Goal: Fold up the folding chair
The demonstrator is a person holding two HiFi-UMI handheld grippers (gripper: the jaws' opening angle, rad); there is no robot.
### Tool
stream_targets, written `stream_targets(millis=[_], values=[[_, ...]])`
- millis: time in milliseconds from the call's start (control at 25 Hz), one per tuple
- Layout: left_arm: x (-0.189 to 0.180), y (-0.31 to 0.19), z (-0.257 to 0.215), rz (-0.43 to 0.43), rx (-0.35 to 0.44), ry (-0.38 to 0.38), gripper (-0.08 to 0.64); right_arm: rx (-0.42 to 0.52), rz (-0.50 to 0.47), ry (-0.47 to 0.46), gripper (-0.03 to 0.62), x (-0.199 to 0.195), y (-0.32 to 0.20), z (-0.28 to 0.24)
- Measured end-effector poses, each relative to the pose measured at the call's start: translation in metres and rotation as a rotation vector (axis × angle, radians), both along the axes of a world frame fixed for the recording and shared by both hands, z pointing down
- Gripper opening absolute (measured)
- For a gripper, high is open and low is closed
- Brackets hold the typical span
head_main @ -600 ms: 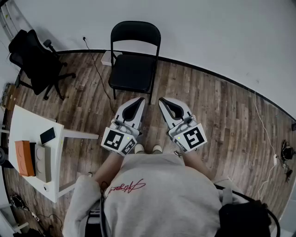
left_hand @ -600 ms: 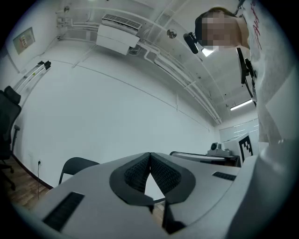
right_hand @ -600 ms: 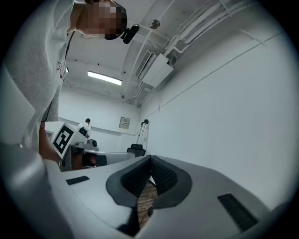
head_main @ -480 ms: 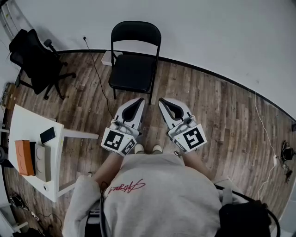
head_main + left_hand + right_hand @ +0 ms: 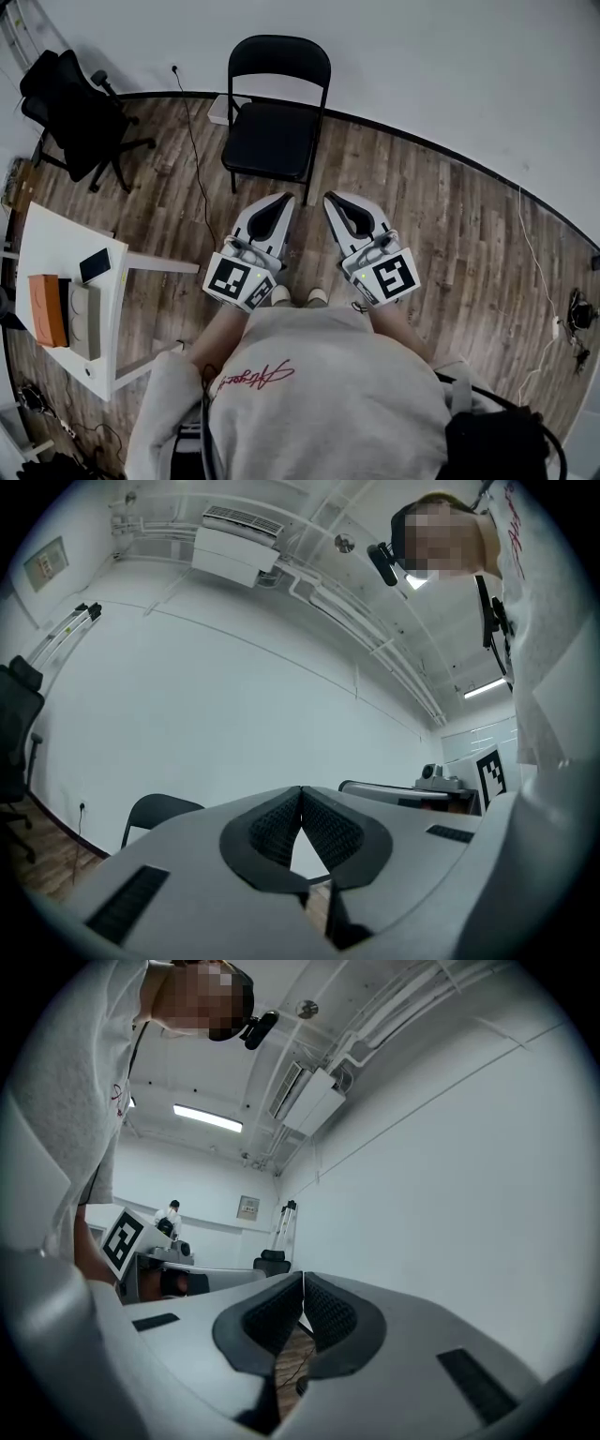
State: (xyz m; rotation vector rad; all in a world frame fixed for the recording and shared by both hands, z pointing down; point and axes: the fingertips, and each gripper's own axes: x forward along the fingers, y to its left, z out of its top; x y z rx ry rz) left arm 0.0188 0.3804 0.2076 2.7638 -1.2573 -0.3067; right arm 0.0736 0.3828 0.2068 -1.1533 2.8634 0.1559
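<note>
Office chair: a black swivel office chair on castors point(image 5: 77, 111) stands at the far left on the brown wood-plank floor point(image 5: 450, 234), near the plain white wall point(image 5: 450, 66).
Table: a white rectangular table point(image 5: 47, 246) sits at the left edge. On it lie a dark flat phone point(image 5: 94, 265), an orange box point(image 5: 47, 309) and a grey box point(image 5: 84, 321) just beside the orange one.
Cable: a thin black cable point(image 5: 192, 141) runs from the wall over the floor, between the office chair and the folding chair.
Folding chair: the black metal folding chair with a padded seat point(image 5: 274, 139) stands unfolded and upright on its legs. Its back is to the wall and its seat faces the person. It is ahead of both grippers and apart from them.
Left gripper: the white left gripper with black pads point(image 5: 283, 198) is held about level, tips toward the chair's front legs. Its jaws are pressed together with nothing between them. Its own view shows the chair's backrest to the left of the jaws.
Right gripper: the matching white right gripper point(image 5: 330, 198) is held just beside the left one, also about level. Its jaws are closed tip to tip and empty, with floor planks showing below them.
Person: a grey sweatshirt point(image 5: 319, 394) fills the bottom of the head view, and two shoe tips point(image 5: 298, 298) show between the marker cubes.
</note>
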Motion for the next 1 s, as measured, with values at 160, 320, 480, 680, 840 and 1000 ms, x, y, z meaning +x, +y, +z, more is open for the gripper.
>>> stream_targets(millis=[160, 320, 480, 680, 840, 1000], values=[[0.003, -0.003, 0.000, -0.016, 0.000, 0.006, 0.017, 0.018, 0.044, -0.030, 0.018, 0.015, -0.006, -0.005], [0.013, -0.007, 0.000, -0.029, -0.005, 0.007, 0.017, 0.011, 0.045, -0.043, 0.018, 0.030, -0.013, -0.004], [0.024, -0.011, 0.005, -0.055, -0.011, 0.021, 0.017, 0.002, 0.013, -0.039, 0.018, 0.039, -0.014, 0.004], [0.032, -0.017, 0.012, -0.079, -0.024, 0.024, 0.017, -0.026, -0.028, -0.015, 0.018, 0.040, -0.022, 0.019], [0.026, -0.036, 0.017, -0.084, -0.028, 0.019, 0.017, -0.025, -0.030, -0.021, 0.018, 0.037, -0.043, 0.021], [0.018, -0.065, 0.024, -0.084, -0.023, 0.012, 0.017, -0.024, -0.024, -0.021, 0.018, 0.029, -0.075, 0.025]])
